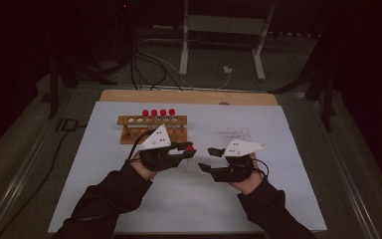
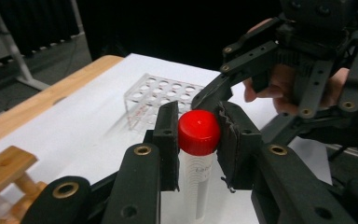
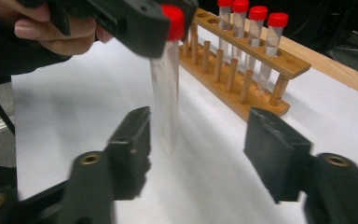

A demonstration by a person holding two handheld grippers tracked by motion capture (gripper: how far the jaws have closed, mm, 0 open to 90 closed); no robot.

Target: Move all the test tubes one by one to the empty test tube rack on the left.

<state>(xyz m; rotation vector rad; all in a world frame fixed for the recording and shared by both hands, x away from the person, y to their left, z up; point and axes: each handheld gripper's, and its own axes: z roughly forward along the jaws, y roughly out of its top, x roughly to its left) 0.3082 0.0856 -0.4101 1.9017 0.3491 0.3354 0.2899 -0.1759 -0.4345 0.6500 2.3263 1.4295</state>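
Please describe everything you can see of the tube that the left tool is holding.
The tube is clear plastic with a red screw cap and faint print on its wall. It tapers to a point below. It hangs upright above the white table sheet, touching nothing else. The left tool clamps it at the cap, while the open right tool waits nearby.

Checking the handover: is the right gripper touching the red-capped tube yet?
Apart. The right gripper view shows the right gripper with jaws wide open, white table visible between each jaw and the tube.

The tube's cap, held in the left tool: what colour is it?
Red; the cap shows best in the left gripper view.
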